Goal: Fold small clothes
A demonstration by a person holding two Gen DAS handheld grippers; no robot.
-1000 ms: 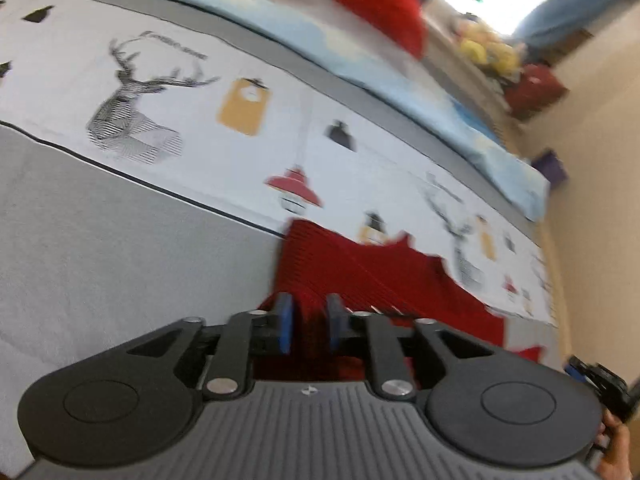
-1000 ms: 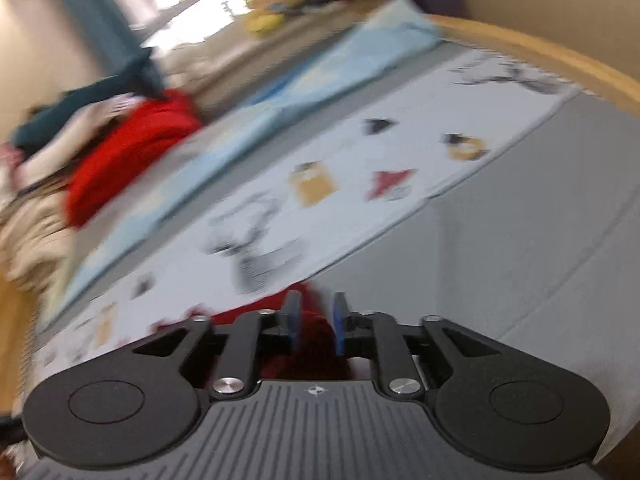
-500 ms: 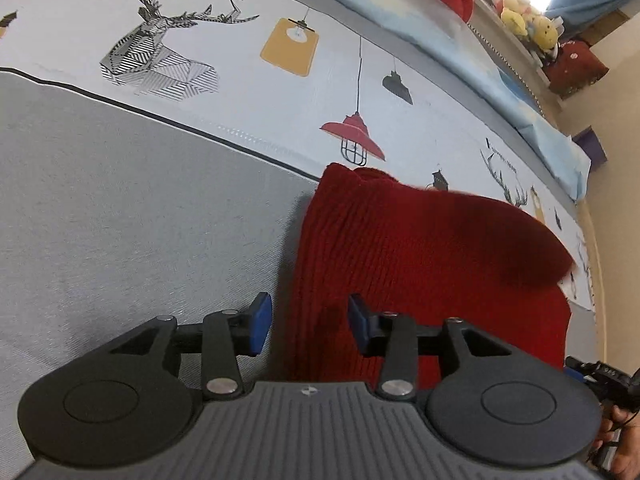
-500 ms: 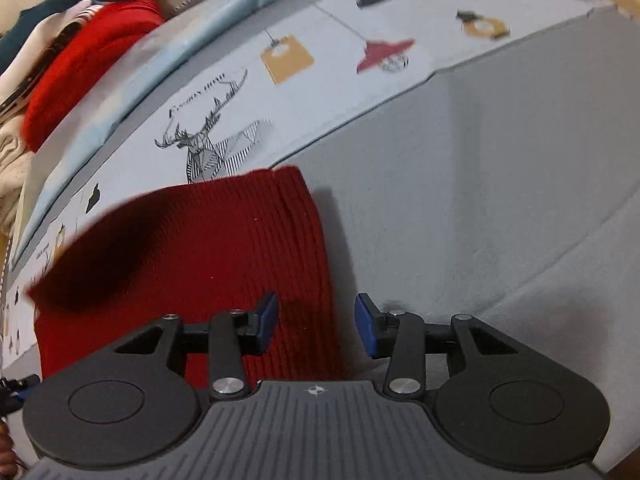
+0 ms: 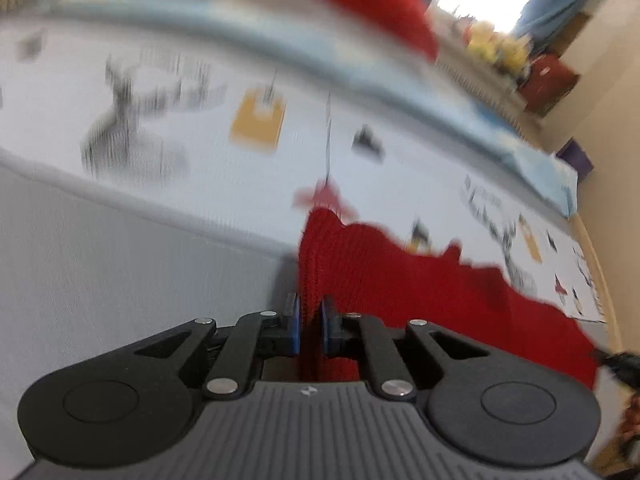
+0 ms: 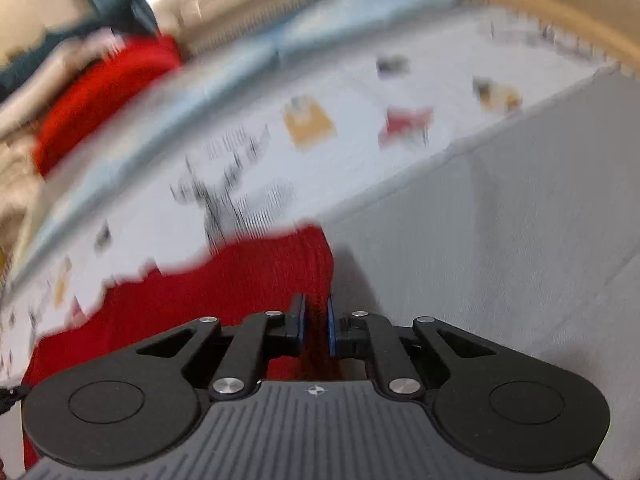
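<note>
Left tongs (image 5: 309,326) are pinching the red knit's (image 5: 400,280) near left corner; right tongs (image 6: 316,326) are closing on the near right one. It's on the bed (image 5: 120,272). Looks soft and floppy, so corner grips seem best.

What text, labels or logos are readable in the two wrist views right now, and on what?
None readable.
Printed bedsheet: dark lettering above the deer print, blurred beyond reading; in the right wrist view likewise.
Left gripper and right gripper bodies: a small emblem each, no letters.
Red knit garment: no label visible.
</note>
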